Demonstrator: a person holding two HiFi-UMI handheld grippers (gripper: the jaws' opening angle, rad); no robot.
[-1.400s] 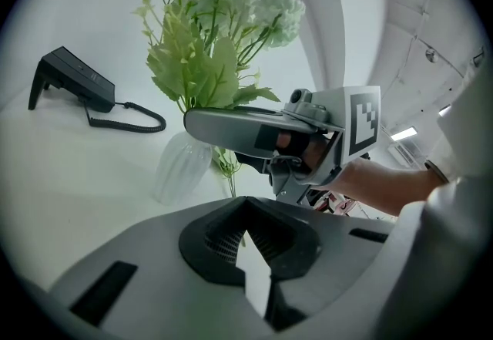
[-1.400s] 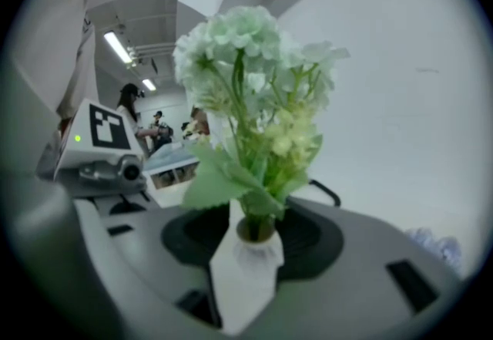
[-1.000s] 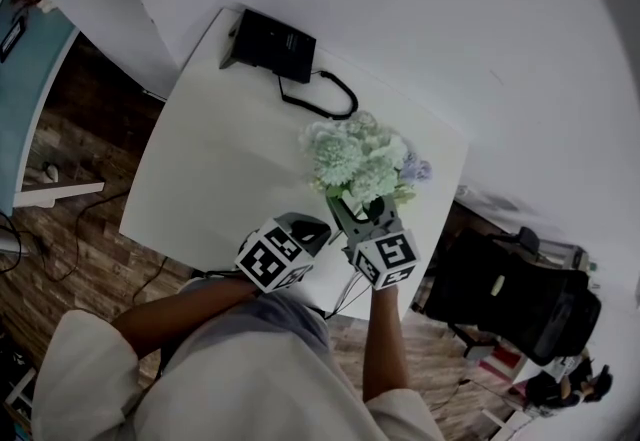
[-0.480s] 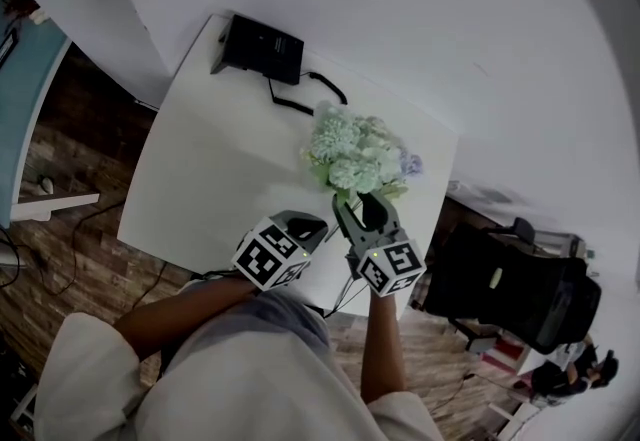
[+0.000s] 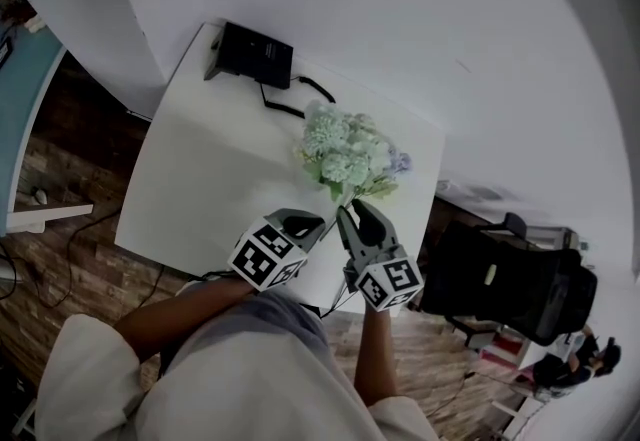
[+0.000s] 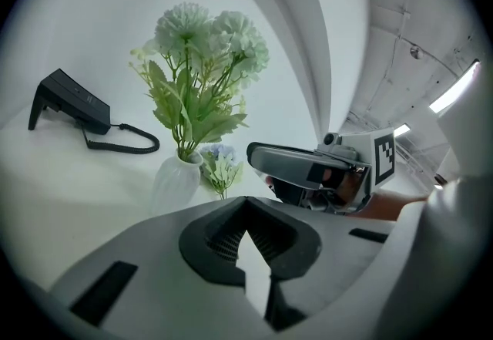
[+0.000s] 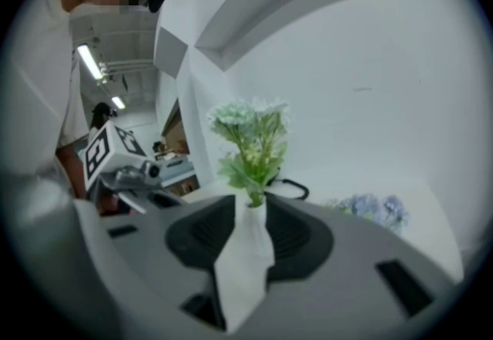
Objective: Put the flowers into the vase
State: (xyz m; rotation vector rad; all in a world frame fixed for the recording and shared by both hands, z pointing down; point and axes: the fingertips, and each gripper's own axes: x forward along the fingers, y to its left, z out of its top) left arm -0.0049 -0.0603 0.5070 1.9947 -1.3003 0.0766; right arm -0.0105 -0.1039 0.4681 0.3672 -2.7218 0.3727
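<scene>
White table; right gripper near the vase, jaws just narrowed, empty; best pinch the blue sprig beside the vase by its stem.

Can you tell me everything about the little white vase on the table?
The vase is small, white and smooth, like glazed pottery, with a round belly and a narrow neck. It stands upright on the white table, and pale pompom flowers on green stems stick out of its mouth. A little bluish sprig sits right beside it; whether they touch is unclear.
</scene>
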